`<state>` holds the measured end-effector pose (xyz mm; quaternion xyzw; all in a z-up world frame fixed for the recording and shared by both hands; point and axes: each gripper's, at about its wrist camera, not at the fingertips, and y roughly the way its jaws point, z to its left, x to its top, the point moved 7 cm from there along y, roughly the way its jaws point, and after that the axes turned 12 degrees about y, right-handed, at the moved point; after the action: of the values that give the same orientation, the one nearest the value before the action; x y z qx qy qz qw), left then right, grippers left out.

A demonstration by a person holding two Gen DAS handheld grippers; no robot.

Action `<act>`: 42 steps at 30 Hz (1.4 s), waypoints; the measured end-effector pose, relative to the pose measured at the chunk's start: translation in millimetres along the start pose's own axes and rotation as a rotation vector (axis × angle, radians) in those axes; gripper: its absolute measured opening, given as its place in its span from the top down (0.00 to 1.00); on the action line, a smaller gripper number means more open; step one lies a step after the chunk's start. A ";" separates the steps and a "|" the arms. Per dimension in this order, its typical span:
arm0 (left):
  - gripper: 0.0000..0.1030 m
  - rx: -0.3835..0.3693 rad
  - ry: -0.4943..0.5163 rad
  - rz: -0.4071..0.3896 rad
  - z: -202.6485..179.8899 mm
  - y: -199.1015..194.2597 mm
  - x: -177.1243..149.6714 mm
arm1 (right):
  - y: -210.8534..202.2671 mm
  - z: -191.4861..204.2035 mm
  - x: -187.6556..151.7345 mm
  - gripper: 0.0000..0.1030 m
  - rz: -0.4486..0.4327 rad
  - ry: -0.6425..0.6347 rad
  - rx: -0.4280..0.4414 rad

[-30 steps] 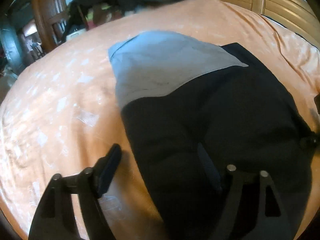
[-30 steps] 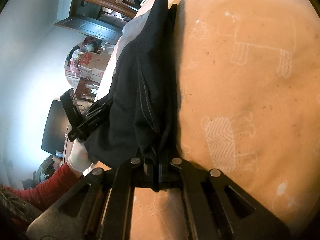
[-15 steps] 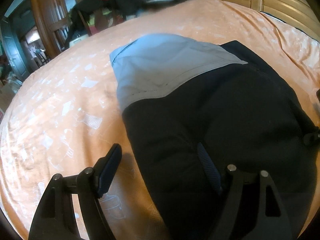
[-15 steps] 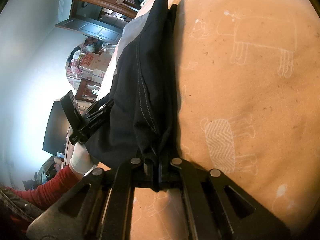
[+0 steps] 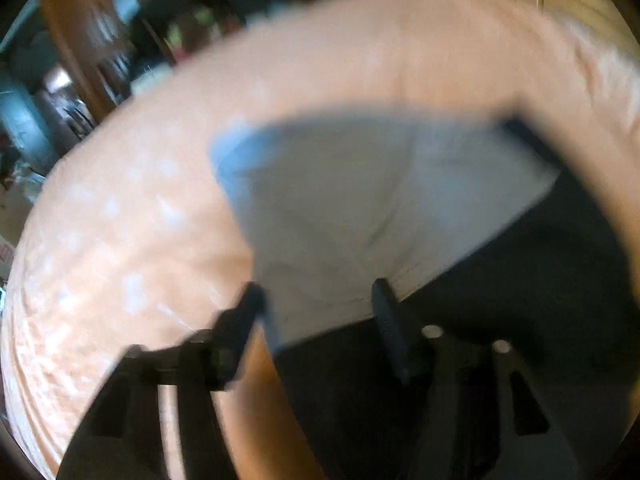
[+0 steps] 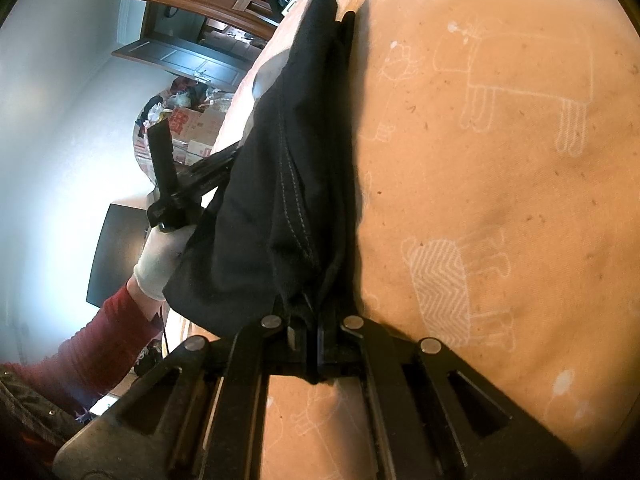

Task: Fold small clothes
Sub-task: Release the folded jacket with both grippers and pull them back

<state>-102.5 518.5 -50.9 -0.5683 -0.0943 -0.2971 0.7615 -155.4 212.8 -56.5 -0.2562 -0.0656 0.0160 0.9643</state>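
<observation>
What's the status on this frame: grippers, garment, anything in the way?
Right gripper shut on black garment edge. Left gripper open over its grey panel, view blurred. Garment on orange bedsheet; nothing in the way.

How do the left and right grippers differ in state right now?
The left gripper is open, its fingers spread over the garment's grey panel; the right gripper is shut on the black garment. The left view is motion-blurred; the right view is sharp. Both are black two-finger tools over the orange bedsheet.
</observation>
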 end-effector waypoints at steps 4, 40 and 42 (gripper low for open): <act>0.49 -0.011 0.025 0.002 -1.8 -21.7 2.8 | -0.6 -0.3 0.4 1.00 -0.001 -0.002 0.001; 0.51 -0.089 -0.320 -0.046 -8.1 -195.5 -242.1 | -55.0 130.9 -105.8 0.05 -0.353 -0.530 -0.638; 0.51 -0.115 -0.396 -0.011 -5.4 -182.8 -266.3 | -43.2 123.4 -122.1 0.00 -0.380 -0.546 -0.738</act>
<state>-420.4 573.0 -33.0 -0.6576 -0.2281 -0.1884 0.6928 -293.1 228.1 56.6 -0.5503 -0.3624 -0.1179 0.7430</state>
